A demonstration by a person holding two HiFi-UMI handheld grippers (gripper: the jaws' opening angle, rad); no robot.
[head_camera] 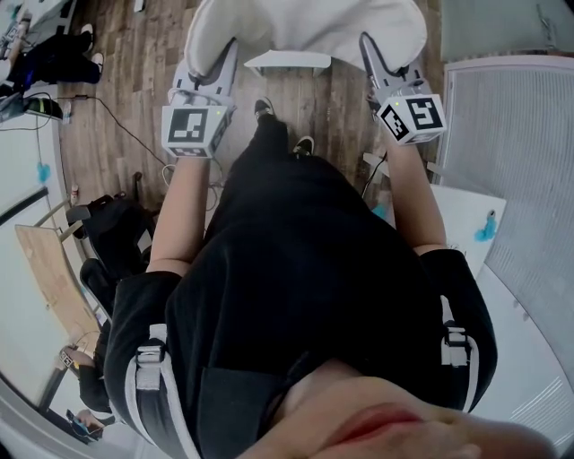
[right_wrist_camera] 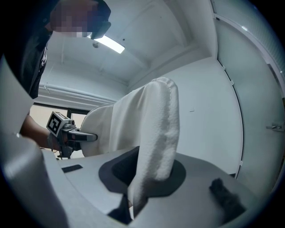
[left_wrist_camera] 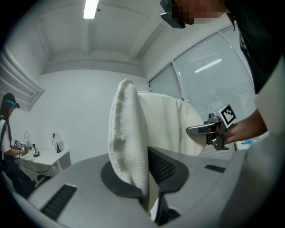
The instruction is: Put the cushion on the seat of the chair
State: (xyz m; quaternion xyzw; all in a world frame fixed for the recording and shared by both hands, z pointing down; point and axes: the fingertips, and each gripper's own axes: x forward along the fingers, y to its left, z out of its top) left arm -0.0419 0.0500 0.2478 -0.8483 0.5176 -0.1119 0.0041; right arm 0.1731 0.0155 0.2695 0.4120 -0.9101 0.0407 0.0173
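You have the cushion point(head_camera: 305, 27) off the ground and held out ahead of you, hung between both hands over the wooden floor point(head_camera: 134, 81); it is not yet on any seat, so the placing itself is all left to do. A white flat-edged shape point(head_camera: 289, 61) shows just under the cushion's near edge; it may be the chair, but I cannot tell that from here, and no seat is clearly in view. Your left gripper point(head_camera: 220, 67) is clamped nearly closed on the cushion's left edge; in the left gripper view the white fleecy fabric stands pinched upright between the jaws. Your right gripper point(head_camera: 372, 56) is clenched the same way on the right edge; its own view shows the fabric folded down into the jaws. Judging by this, what remains is to bring the cushion over the seat, lay it flat, and let go with both.
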